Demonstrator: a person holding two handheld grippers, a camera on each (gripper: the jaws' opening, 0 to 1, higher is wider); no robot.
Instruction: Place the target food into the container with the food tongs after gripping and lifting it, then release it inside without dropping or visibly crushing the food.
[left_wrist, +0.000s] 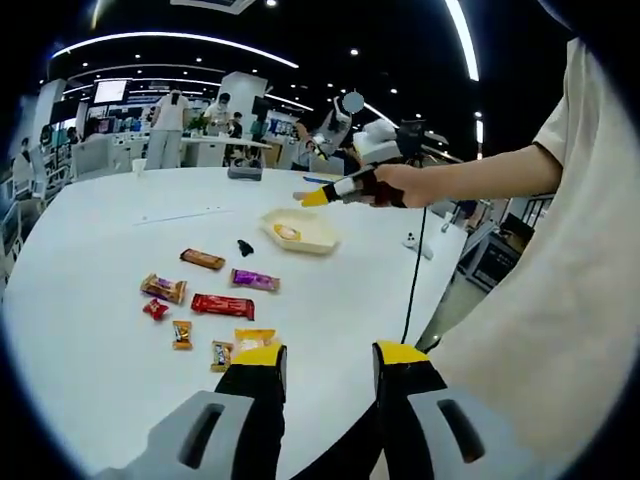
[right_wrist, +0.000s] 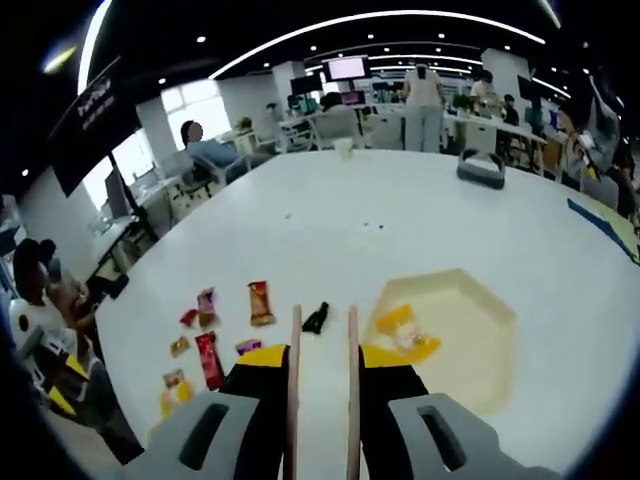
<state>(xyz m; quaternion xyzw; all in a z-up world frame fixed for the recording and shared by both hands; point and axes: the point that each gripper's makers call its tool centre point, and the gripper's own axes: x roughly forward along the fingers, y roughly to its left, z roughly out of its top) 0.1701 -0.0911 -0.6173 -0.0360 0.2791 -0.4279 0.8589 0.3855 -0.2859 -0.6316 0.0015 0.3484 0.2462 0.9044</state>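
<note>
Above a white table, my right gripper pinches the food tongs, their tips apart and empty, beside the cream container already holding one snack, while my left gripper idles with jaws spread near the light, crinkly wrapped snacks, best gripped gently mid-body.

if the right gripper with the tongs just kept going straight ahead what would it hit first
Most likely the small black object lying just beyond the tongs, left of the container. Depth is unclear; the tips could pass above it.
</note>
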